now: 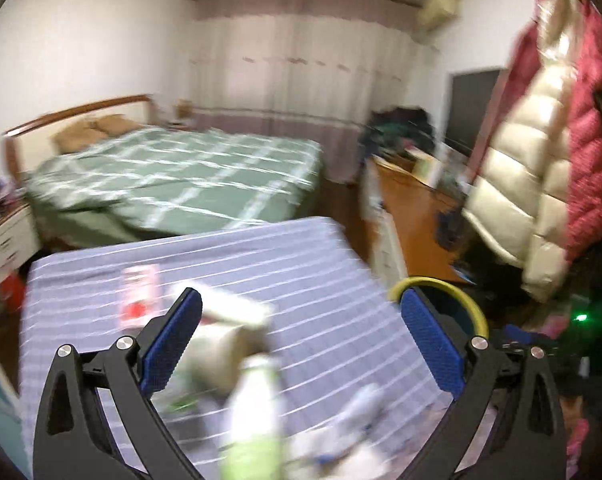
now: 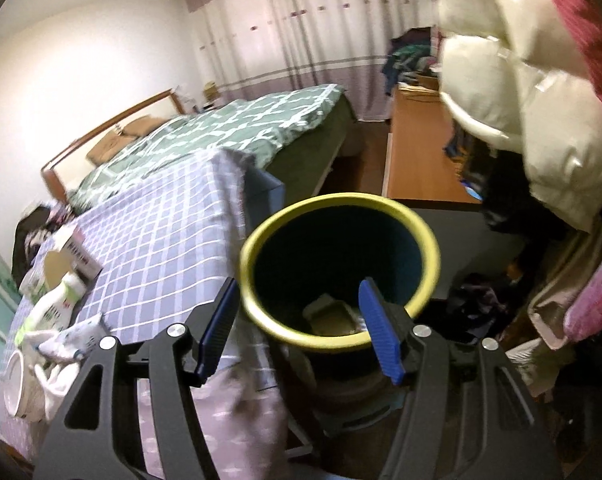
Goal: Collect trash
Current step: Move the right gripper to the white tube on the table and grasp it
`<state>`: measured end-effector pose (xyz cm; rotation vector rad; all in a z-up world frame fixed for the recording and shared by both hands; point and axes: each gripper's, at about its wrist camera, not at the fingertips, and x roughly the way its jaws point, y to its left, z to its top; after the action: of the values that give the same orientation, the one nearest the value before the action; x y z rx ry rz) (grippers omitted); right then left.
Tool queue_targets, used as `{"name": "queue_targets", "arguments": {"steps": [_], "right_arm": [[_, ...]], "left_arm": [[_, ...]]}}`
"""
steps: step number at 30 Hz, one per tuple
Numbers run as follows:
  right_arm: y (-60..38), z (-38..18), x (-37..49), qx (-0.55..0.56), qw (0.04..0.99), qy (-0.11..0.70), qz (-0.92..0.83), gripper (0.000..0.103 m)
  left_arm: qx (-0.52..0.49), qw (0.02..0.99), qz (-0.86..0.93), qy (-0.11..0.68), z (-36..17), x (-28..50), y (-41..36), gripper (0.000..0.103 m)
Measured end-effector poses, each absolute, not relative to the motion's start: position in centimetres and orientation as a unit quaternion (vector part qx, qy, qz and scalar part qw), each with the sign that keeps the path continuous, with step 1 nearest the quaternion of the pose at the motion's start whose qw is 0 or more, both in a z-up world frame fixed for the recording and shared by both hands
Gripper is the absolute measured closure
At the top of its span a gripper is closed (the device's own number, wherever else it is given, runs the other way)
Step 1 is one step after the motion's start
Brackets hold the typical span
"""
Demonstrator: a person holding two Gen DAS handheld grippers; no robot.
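Bin sits just beyond empty right gripper, holding trash.

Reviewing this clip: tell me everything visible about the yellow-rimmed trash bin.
The trash bin is a round, open-topped container with a thick yellow rim and a dark teal inner wall, likely plastic. It stands upright beside the table with the checked cloth. At least one pale, flattened piece of trash lies at its bottom. The right gripper hangs open over its near rim, holding nothing.

Red print on the carton is too blurred to read.
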<state>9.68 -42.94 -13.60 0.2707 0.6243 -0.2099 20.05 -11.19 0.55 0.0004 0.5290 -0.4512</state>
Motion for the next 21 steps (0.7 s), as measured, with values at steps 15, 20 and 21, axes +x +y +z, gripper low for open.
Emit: {"name": "queue_targets", "arguments": {"steps": [15, 20, 21], "right_arm": [[-29.5, -11.1, 15.5, 0.033, 0.947, 0.317, 0.041, 0.044], [-27.3, -11.2, 17.1, 0.023, 0.94, 0.333, 0.069, 0.044], [-27.0, -11.9, 17.4, 0.026, 0.934, 0.348, 0.076, 0.044]], "left_arm": [[-0.11, 0.96, 0.021, 0.256, -8.1, 23.7, 10.7, 0.005], [-0.135, 0.954, 0.027, 0.266, -9.7, 23.9, 12.4, 0.005], [-0.132, 0.955, 0.03, 0.263, -9.7, 23.9, 12.5, 0.005]]}}
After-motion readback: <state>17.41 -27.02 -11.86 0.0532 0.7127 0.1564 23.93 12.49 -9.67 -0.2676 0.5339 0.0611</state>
